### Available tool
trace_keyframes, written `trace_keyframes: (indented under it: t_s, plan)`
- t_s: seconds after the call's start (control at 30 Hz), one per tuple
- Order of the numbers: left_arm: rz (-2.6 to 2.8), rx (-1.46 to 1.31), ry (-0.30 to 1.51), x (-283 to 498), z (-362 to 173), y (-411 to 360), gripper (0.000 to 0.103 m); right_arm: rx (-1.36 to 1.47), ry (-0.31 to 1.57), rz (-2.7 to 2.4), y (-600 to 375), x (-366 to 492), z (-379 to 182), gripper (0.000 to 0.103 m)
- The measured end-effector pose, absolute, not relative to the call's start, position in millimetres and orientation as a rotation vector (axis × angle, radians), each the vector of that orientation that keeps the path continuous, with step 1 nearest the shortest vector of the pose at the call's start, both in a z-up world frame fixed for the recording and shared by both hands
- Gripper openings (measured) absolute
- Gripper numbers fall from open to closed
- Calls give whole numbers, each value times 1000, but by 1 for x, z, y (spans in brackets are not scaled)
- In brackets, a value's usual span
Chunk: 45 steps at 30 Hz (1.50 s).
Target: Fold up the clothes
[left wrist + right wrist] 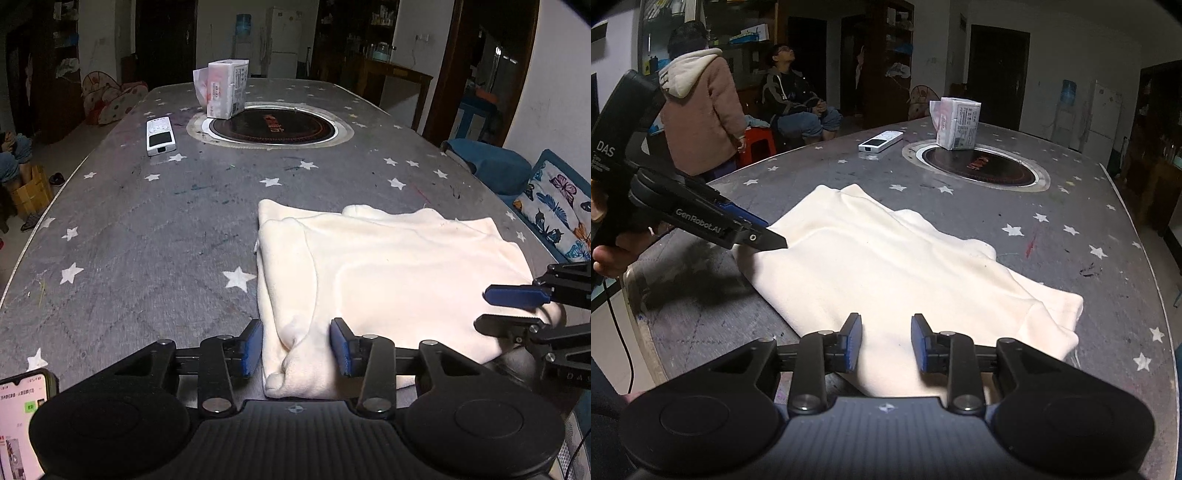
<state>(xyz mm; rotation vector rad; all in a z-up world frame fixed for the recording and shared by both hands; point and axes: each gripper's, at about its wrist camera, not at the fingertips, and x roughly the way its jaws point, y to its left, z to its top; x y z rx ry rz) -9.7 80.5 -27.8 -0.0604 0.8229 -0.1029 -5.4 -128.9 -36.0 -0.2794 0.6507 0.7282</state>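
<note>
Folded cream garment on starred table, near edge between left claw pads

A cream garment lies on a grey tablecloth patterned with white stars.

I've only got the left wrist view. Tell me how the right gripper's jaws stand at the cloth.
Observer: In its own view, the right gripper is open. Its pads are apart and the cloth lies flat between them, unpinched.
Operator: Now report anyone near the table.
Observer: Two people are beyond the table's far left edge. A standing person has their back turned, and a seated person is behind them.
</note>
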Motion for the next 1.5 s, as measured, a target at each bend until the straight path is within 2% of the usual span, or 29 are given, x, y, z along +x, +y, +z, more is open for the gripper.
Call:
trace_keyframes:
  t_s: [0.53,0.8,1.0,1.23,1.5]
  plan:
    - [-126,-36,841,-28,-24,70,44,-271,659,713,-145,-16,-37,28]
    - [-139,57,752,-43,-1,56,43,-255,616,730,-139,-21,-17,28]
    - [-214,62,751,-41,-6,37,37,-270,613,790,-111,-18,-24,28]
    - [-239,64,773,-35,-24,32,37,-285,631,795,-106,-20,-39,28]
    - [-242,58,774,-36,-24,33,37,-237,642,727,-121,2,-29,28]
